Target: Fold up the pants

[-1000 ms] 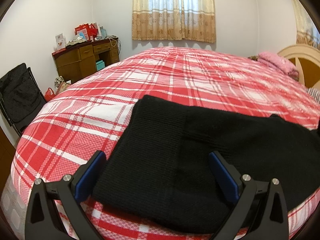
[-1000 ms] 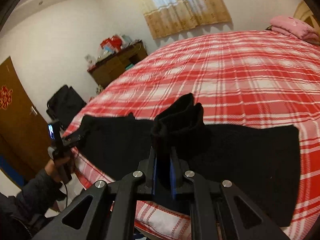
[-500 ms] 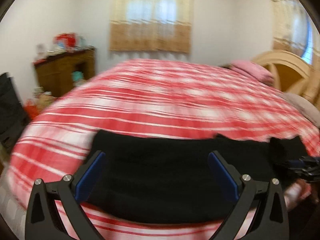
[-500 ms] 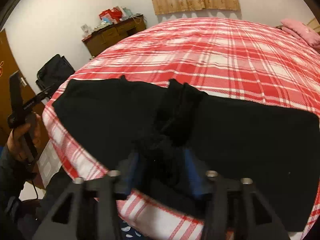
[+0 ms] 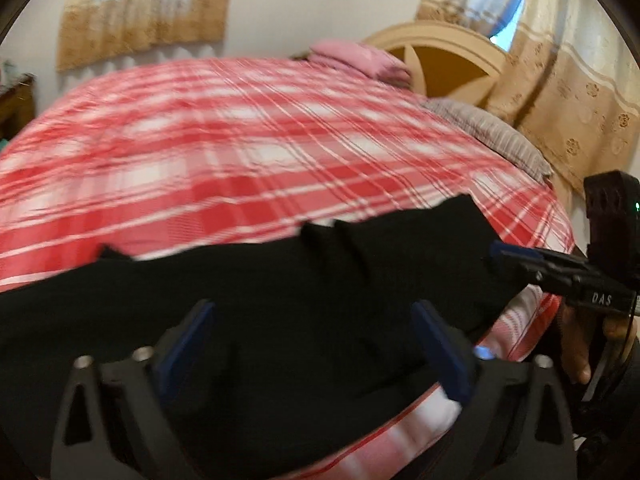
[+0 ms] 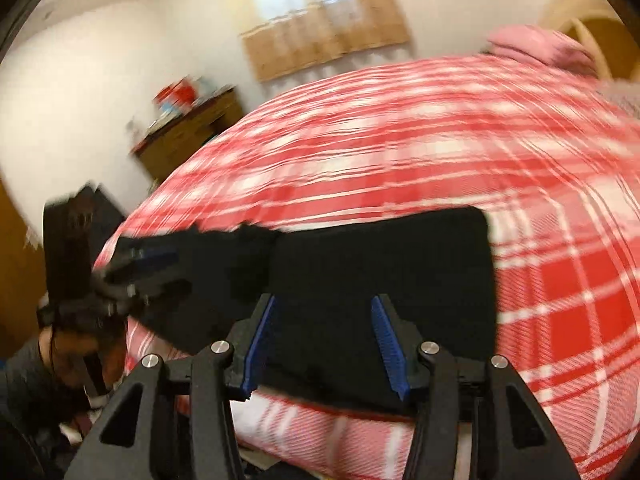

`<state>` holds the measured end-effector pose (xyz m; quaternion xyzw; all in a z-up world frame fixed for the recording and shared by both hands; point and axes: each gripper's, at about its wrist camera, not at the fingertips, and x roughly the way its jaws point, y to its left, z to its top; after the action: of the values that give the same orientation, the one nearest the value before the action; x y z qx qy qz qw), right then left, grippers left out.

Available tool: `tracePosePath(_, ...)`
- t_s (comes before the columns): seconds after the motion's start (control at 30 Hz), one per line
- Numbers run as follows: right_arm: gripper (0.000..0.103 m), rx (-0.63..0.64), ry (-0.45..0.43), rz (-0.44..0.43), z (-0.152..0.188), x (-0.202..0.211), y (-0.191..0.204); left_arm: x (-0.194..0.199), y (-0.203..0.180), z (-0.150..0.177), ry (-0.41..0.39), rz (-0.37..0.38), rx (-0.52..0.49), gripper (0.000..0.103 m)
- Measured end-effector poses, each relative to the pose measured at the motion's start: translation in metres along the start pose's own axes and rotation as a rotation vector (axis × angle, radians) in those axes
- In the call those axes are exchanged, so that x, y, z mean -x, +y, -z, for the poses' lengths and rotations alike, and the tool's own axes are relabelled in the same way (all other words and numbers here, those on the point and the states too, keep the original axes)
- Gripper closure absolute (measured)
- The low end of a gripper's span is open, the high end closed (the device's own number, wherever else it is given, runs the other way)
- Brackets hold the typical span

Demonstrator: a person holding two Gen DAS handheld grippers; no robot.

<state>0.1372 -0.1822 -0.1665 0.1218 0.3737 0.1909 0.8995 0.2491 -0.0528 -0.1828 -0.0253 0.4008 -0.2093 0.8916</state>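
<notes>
- Both grippers are off the pants [image 6: 380,280] now — right gripper [image 6: 322,344] let its bunch go, fingers apart.
- left gripper [image 5: 316,352], lower frame, closing on nothing, so next fold's coming.

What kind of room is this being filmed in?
Most likely a home bedroom. A large bed with a red plaid cover fills the view, a curved wooden headboard and a pink pillow stand at its far end, and curtains hang over a window.
</notes>
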Motion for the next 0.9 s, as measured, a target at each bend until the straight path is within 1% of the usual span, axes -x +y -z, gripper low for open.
tracePosePath(0.03, 0.052, -0.017, -0.006, 0.002, -0.001, 0.000, -0.004, -0.010, -0.004, -0.003, 0.022, 0.007, -0.005, 0.022)
tracePosePath(0.07, 0.052, -0.033, -0.011, 0.009, -0.001, -0.001, -0.008, -0.015, -0.009, -0.001, 0.035, 0.011, -0.003, 0.024)
tracePosePath(0.1, 0.052, -0.041, -0.013, 0.011, -0.001, -0.001, -0.011, -0.021, -0.012, -0.001, 0.048, 0.018, 0.006, 0.030)
tracePosePath(0.13, 0.052, -0.045, -0.013, 0.009, -0.001, -0.002, -0.012, -0.029, -0.013, -0.003, 0.063, 0.023, 0.015, 0.033)
tracePosePath(0.17, 0.052, -0.045, -0.015, 0.007, -0.001, -0.002, -0.011, -0.028, -0.016, -0.001, 0.066, 0.024, 0.020, 0.033)
tracePosePath(0.2, 0.051, -0.044, -0.019, 0.006, 0.000, -0.001, -0.012, -0.029, -0.020, 0.000, 0.061, 0.020, 0.020, 0.035)
tracePosePath(0.23, 0.051, -0.040, -0.023, 0.005, 0.000, -0.001, -0.011, -0.028, -0.022, 0.001, 0.059, 0.022, 0.014, 0.051)
tracePosePath(0.27, 0.052, -0.035, -0.027, 0.003, 0.001, 0.001, -0.011, -0.027, -0.026, 0.003, 0.066, 0.034, 0.001, 0.063)
tracePosePath(0.3, 0.051, -0.032, -0.033, 0.002, 0.001, 0.001, -0.010, -0.028, -0.030, 0.003, 0.082, 0.031, -0.015, 0.082)
tracePosePath(0.4, 0.051, -0.035, -0.048, 0.001, 0.001, 0.002, -0.011, -0.019, -0.032, 0.006, 0.082, 0.037, -0.012, 0.088)
tracePosePath(0.53, 0.051, -0.046, -0.091, 0.005, 0.002, 0.011, -0.011, -0.002, -0.028, 0.003, 0.063, 0.065, 0.031, 0.089)
tracePosePath(0.63, 0.051, -0.047, -0.136, -0.003, 0.001, 0.020, -0.010, 0.009, -0.018, 0.004, 0.054, 0.068, 0.066, 0.089)
tracePosePath(0.73, 0.051, -0.030, -0.157, -0.019, 0.000, 0.023, -0.005, 0.010, -0.005, 0.006, 0.052, 0.033, 0.088, 0.089)
tracePosePath(0.77, 0.050, -0.024, -0.153, -0.024, 0.000, 0.023, -0.004, 0.010, -0.002, 0.007, 0.049, 0.023, 0.092, 0.089)
tracePosePath(0.83, 0.049, -0.003, -0.117, -0.030, 0.000, 0.016, 0.000, 0.004, 0.004, 0.008, 0.055, 0.010, 0.101, 0.089)
tracePosePath(0.9, 0.048, 0.010, -0.077, -0.016, 0.004, 0.007, 0.002, -0.002, 0.008, 0.011, 0.078, 0.000, 0.115, 0.089)
